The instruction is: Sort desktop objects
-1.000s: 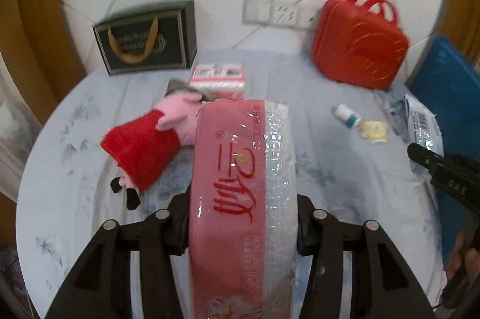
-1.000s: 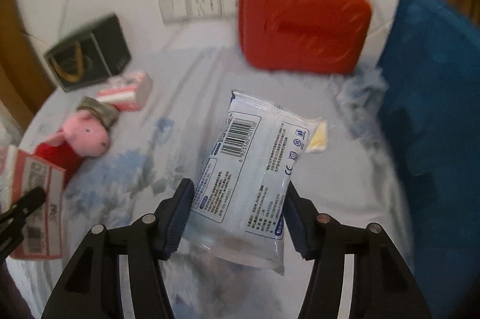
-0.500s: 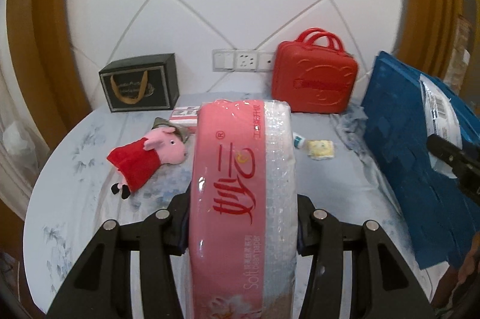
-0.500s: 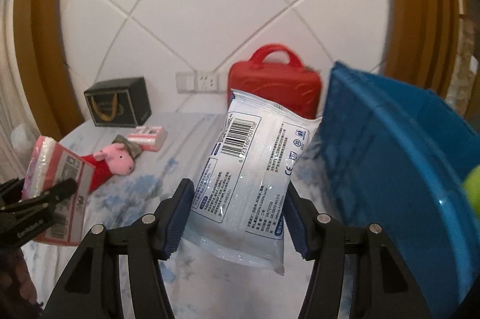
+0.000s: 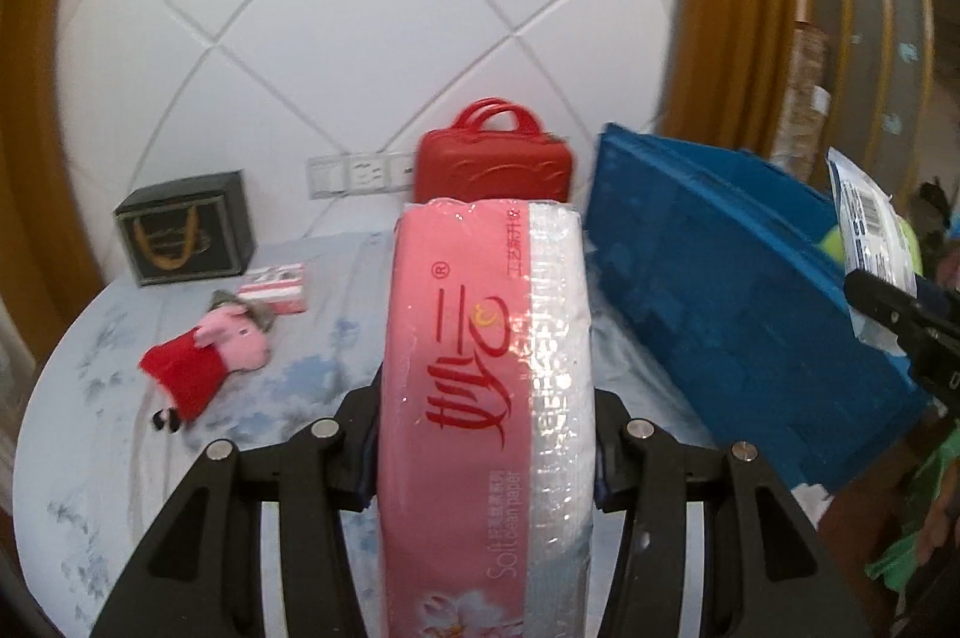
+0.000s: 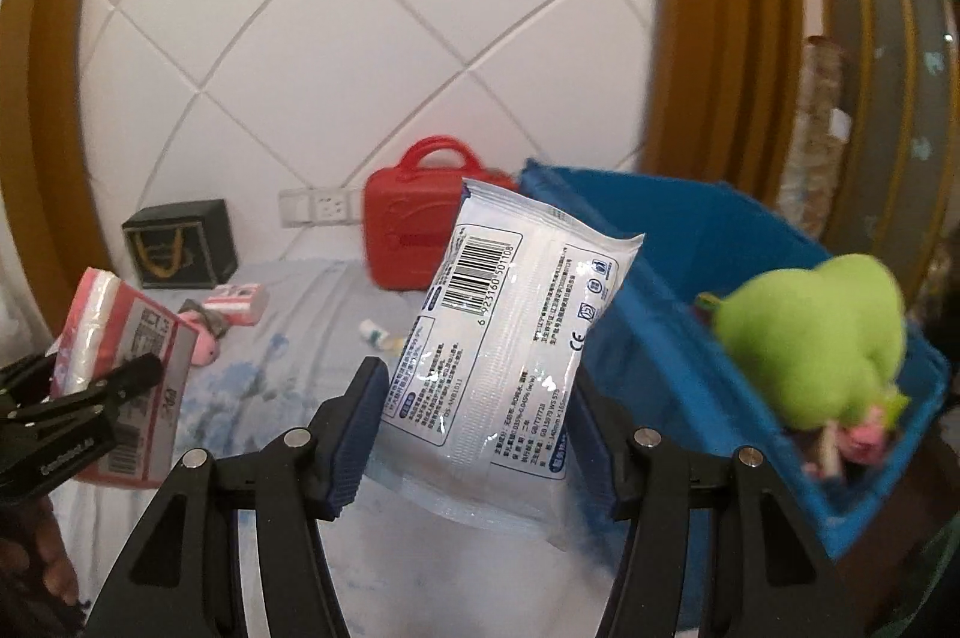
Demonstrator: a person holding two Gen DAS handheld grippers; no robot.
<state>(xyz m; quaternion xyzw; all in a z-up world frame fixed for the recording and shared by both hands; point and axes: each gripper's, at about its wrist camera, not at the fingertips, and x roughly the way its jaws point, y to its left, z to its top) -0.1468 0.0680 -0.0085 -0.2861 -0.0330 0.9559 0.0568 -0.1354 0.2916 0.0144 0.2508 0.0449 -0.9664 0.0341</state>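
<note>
Both tongs are clenched on cargo held clear of the worktop (image 5: 108, 458), left tongs (image 5: 486, 452) on the pink tissue pack (image 5: 486, 398) at frame centre, right tongs (image 6: 480, 434) on the white wipes packet (image 6: 510, 338), presumably for the blue bin (image 6: 690, 290) at right (green plush (image 6: 822, 338) already inside)

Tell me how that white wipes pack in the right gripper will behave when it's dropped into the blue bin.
The wipes pack looks like soft, glossy film, so it may slip from the right gripper. It probably flops flat rather than rolls. It seems light, likely landing gently beside the green plush in the blue bin.
</note>
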